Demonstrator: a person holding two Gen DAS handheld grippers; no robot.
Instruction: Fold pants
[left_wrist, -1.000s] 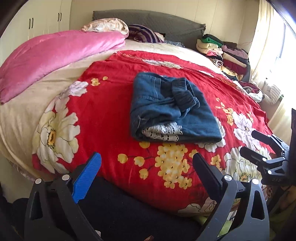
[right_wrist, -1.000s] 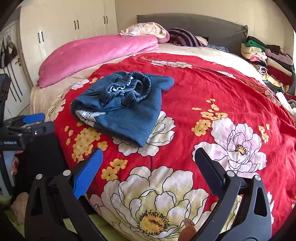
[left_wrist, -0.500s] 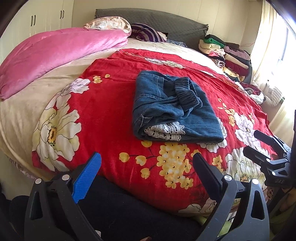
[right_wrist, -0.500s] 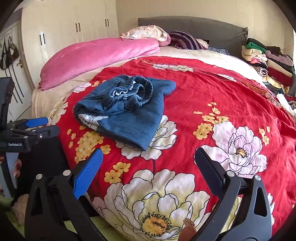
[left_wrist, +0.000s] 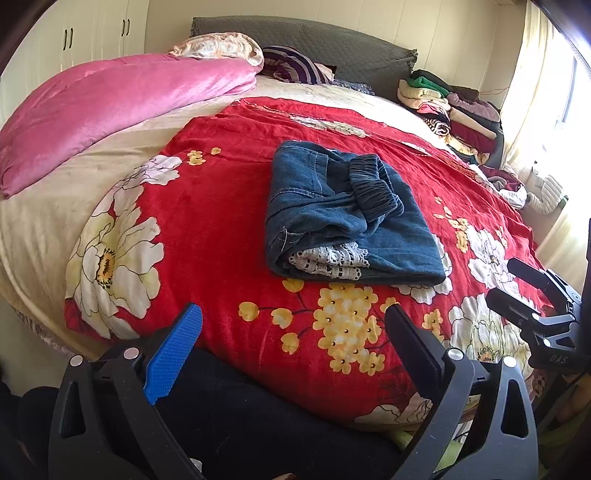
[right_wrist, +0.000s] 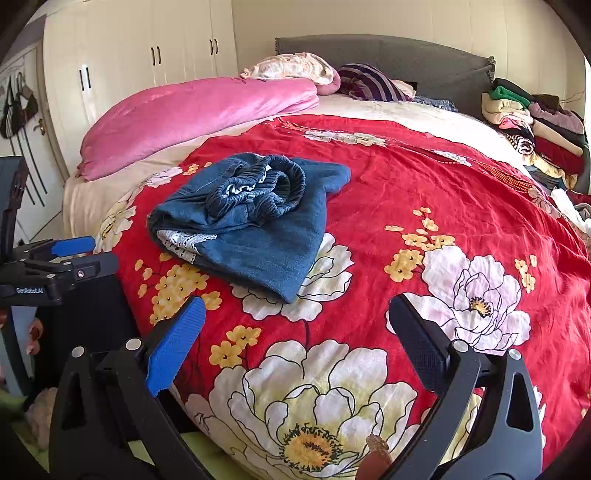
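Note:
Blue denim pants (left_wrist: 343, 214) lie folded into a compact bundle on the red flowered blanket (left_wrist: 221, 221), elastic waistband on top, white lace trim at the near edge. They also show in the right wrist view (right_wrist: 255, 218). My left gripper (left_wrist: 295, 339) is open and empty, held back at the bed's near edge, apart from the pants. My right gripper (right_wrist: 295, 332) is open and empty over the blanket's near part, to the right of the pants. Each gripper shows at the edge of the other's view: the right one (left_wrist: 532, 291), the left one (right_wrist: 59, 258).
A pink duvet (left_wrist: 110, 110) lies along the bed's left side. Pillows (left_wrist: 291, 66) sit at the grey headboard. A stack of folded clothes (left_wrist: 454, 107) stands at the back right. White wardrobes (right_wrist: 147, 66) line the left wall.
Both grippers have drifted slightly, so the pants sit a little differently in view. The pants lie unchanged. Both grippers stay open.

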